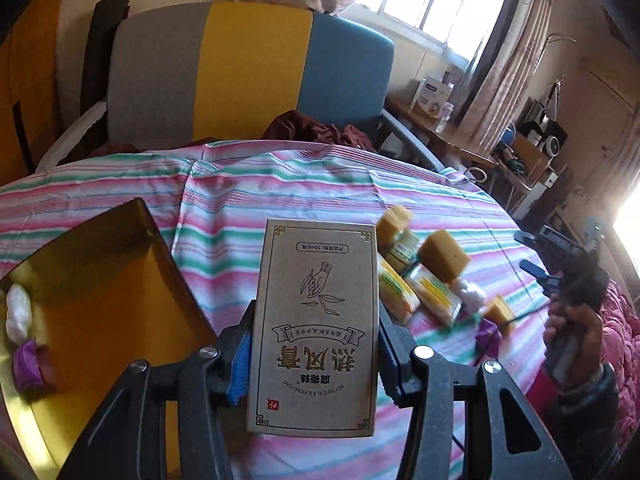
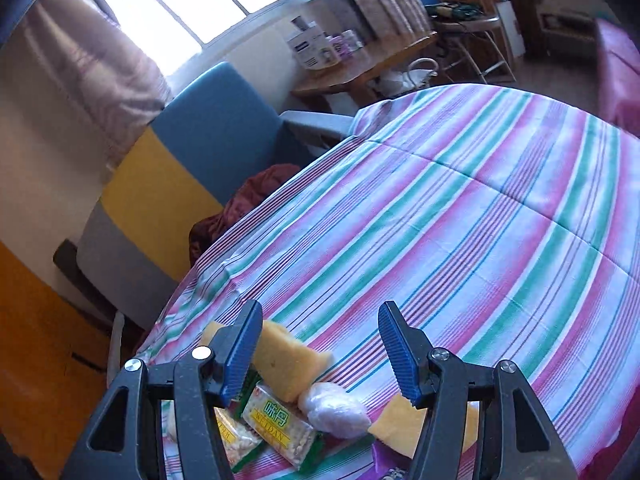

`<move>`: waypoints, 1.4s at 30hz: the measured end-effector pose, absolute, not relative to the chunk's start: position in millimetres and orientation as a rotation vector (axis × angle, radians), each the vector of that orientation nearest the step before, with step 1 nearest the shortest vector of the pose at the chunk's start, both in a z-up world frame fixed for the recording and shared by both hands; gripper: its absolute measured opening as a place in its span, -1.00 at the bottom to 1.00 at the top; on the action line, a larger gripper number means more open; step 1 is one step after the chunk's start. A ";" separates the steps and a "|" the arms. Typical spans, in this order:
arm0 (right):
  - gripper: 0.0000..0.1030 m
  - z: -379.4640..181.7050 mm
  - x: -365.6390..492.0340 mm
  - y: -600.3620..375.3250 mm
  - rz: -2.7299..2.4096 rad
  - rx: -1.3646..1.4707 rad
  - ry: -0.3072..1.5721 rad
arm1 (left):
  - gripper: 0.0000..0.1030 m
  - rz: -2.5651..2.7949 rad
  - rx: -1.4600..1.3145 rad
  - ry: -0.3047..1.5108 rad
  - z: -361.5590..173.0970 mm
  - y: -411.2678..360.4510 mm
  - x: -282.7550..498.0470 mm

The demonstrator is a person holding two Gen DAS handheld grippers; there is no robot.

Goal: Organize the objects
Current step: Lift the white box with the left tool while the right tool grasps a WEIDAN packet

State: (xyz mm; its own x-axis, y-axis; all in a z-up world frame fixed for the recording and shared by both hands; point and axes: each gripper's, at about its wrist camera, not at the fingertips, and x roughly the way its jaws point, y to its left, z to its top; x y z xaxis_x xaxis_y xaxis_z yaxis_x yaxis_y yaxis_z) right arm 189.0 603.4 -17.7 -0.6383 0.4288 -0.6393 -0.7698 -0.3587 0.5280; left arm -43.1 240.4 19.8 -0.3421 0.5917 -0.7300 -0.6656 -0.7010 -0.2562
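Above the striped cloth (image 1: 304, 184), left hand-held gripper (image 1: 316, 344) pinching kraft box (image 1: 316, 320), right hand-held gripper (image 2: 320, 344) spread over snacks (image 2: 280, 432)

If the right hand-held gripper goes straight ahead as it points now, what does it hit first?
Probably only the striped cloth. The right hand-held gripper is open, with bare cloth between its fingers; the yellow sponge sits just left of that line. Depth is unclear.

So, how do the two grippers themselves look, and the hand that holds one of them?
Both the left gripper and the right gripper have black angular frames with triangular cut-outs, silver round pivot bolts, and ribbed blue pads. The left wrist view shows the person's right hand, with a dark cuff over red sleeve fabric.
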 end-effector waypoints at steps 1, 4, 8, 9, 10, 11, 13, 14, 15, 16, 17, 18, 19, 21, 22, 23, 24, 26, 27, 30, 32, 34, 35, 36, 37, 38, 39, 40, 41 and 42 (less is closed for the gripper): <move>0.20 -19.6 191.1 605.1 2.032 -0.514 1.097 | 0.01 2.081 -1.083 0.108 19.0 235.2 -38.2; 0.20 -25.4 190.6 607.4 2.008 -0.536 1.119 | 0.01 2.079 -1.082 0.095 16.1 220.7 -27.0; 0.17 -34.5 180.5 606.2 2.005 -0.647 1.136 | 0.01 2.079 -1.096 0.061 11.6 202.7 -22.5; 0.16 -35.6 177.8 604.0 2.011 -0.687 1.137 | 0.01 2.087 -1.092 0.057 11.0 197.0 -22.0; 0.16 -34.6 176.2 600.4 2.016 -0.722 1.120 | 0.01 2.090 -1.088 0.051 10.7 191.8 -20.8; 0.16 -33.0 176.6 597.3 2.022 -0.743 1.105 | 0.01 2.090 -1.086 0.041 10.0 186.7 -20.4; 0.16 -26.0 179.2 590.4 2.046 -0.785 1.076 | 0.01 2.088 -1.090 0.022 8.1 177.4 -18.0; 0.16 -21.4 181.5 587.3 2.057 -0.804 1.049 | 0.01 2.085 -1.096 0.011 6.2 173.7 -18.0; 0.16 -16.9 183.8 584.2 2.065 -0.826 1.014 | 0.01 2.084 -1.105 -0.004 3.9 170.1 -18.4; 0.16 -13.4 185.2 581.1 2.078 -0.859 0.986 | 0.01 2.083 -1.111 -0.016 1.7 166.5 -18.6; 0.16 -10.8 185.1 575.9 2.105 -0.898 0.966 | 0.01 2.082 -1.119 -0.031 -0.2 163.6 -19.0; 0.16 -8.8 183.1 569.3 2.144 -0.928 0.943 | 0.01 2.082 -1.123 -0.042 -1.3 161.0 -18.4; 0.16 -7.6 177.9 562.1 2.185 -0.959 0.913 | 0.01 2.080 -1.127 -0.052 -2.1 158.5 -18.1; 0.16 -7.0 167.5 544.8 2.251 -1.017 0.865 | 0.01 2.084 -1.123 -0.062 -1.6 153.3 -16.3; 0.14 -8.2 158.7 537.4 2.276 -1.046 0.852 | 0.01 2.088 -1.117 -0.064 -0.2 150.7 -15.6; 0.12 -10.2 147.5 528.4 2.307 -1.079 0.832 | 0.01 2.092 -1.113 -0.066 0.9 148.2 -15.5; 0.12 -11.9 136.7 520.8 2.329 -1.105 0.815 | 0.01 2.099 -1.108 -0.070 2.4 144.7 -15.2; 0.08 -16.1 113.1 507.2 2.364 -1.156 0.796 | 0.01 2.108 -1.104 -0.076 4.3 138.0 -15.5; 0.07 -18.2 100.2 500.9 2.386 -1.179 0.782 | 0.01 2.116 -1.105 -0.082 4.6 133.8 -15.7; 0.07 -27.4 60.8 487.5 2.418 -1.247 0.720 | 0.01 2.136 -1.117 -0.099 3.3 121.0 -17.3; 0.06 -36.0 36.5 482.9 2.406 -1.287 0.659 | 0.01 2.151 -1.126 -0.109 2.1 112.3 -18.5; 0.06 -45.7 17.7 484.6 2.373 -1.324 0.610 | 0.01 2.171 -1.139 -0.123 0.2 102.6 -20.7; 0.05 -51.8 9.9 485.2 2.357 -1.348 0.587 | 0.01 2.178 -1.144 -0.130 -0.6 99.3 -21.6; 0.05 -59.0 2.1 486.6 2.338 -1.379 0.572 | 0.01 2.187 -1.152 -0.140 -1.8 94.9 -23.2; 0.03 -66.6 -5.2 488.3 2.317 -1.409 0.561 | 0.01 2.195 -1.158 -0.147 -2.8 91.4 -24.5; -0.06 -72.3 -10.4 489.5 2.308 -1.431 0.557 | 0.01 2.204 -1.166 -0.153 -4.2 87.5 -26.2; -0.13 -81.4 -15.8 489.0 2.296 -1.465 0.549 | 0.01 2.212 -1.171 -0.159 -5.3 84.9 -27.4; -0.16 -86.1 -17.8 487.6 2.289 -1.475 0.529 | 0.01 2.218 -1.173 -0.164 -5.7 82.1 -28.0; -0.19 -87.6 -18.2 485.7 2.297 -1.462 0.509 | 0.01 2.225 -1.173 -0.169 -5.9 79.8 -28.2; -0.20 -87.0 -17.4 483.8 2.299 -1.459 0.497 | 0.01 2.231 -1.174 -0.173 -6.2 77.1 -28.6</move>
State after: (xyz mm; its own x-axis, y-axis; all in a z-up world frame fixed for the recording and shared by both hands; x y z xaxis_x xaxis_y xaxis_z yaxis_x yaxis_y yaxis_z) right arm -17.4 483.8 -87.0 -0.3947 0.1202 -0.9109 -0.4859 -0.8687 0.0959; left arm -28.6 77.1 -6.2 -0.4246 0.5671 -0.7058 -0.4514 -0.8083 -0.3779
